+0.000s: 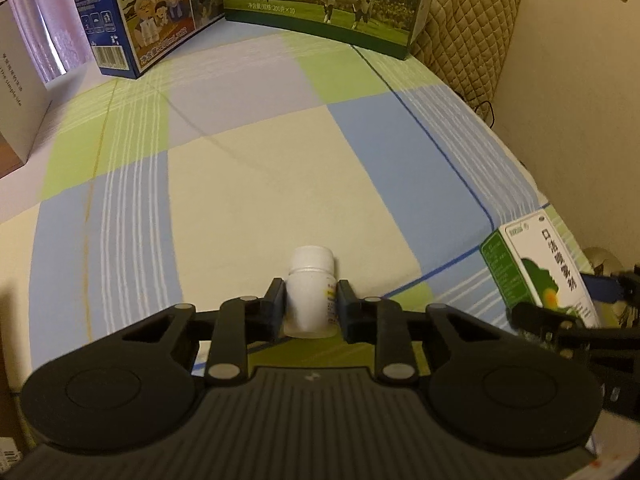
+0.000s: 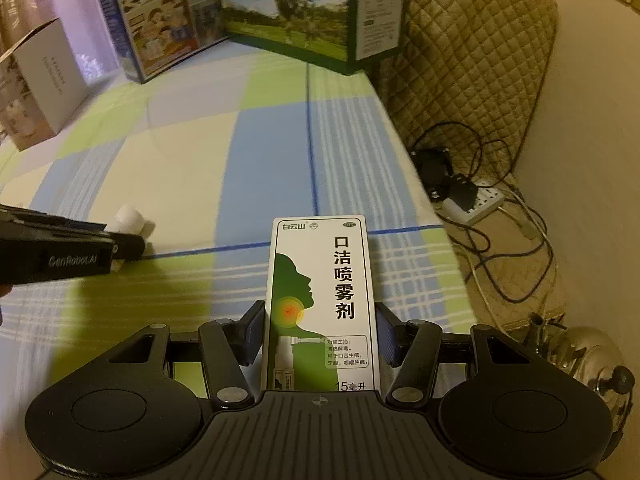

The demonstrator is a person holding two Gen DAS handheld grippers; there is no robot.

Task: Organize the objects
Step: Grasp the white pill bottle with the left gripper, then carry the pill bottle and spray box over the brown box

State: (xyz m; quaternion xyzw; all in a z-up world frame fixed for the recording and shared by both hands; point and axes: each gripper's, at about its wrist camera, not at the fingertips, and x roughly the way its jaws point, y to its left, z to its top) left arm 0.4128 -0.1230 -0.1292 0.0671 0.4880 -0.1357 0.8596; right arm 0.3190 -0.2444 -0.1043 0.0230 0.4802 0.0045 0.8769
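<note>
Bottle (image 1: 310, 292) between left hand-held gripper (image 1: 310, 304) pads (clamped)

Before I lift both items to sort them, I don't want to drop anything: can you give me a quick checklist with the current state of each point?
1. Left hand-held gripper closed on white bottle: ok.
2. Bottle cap on: ok.
3. Right hand-held gripper clamped on spray box: ok.
4. Bottle clear of box: ok.
5. Bedsheet ahead free for setting down: ok.
6. Grip firm enough to lift: cannot tell.

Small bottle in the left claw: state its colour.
White, cap included; small bottle shows best in the left wrist view.
</note>
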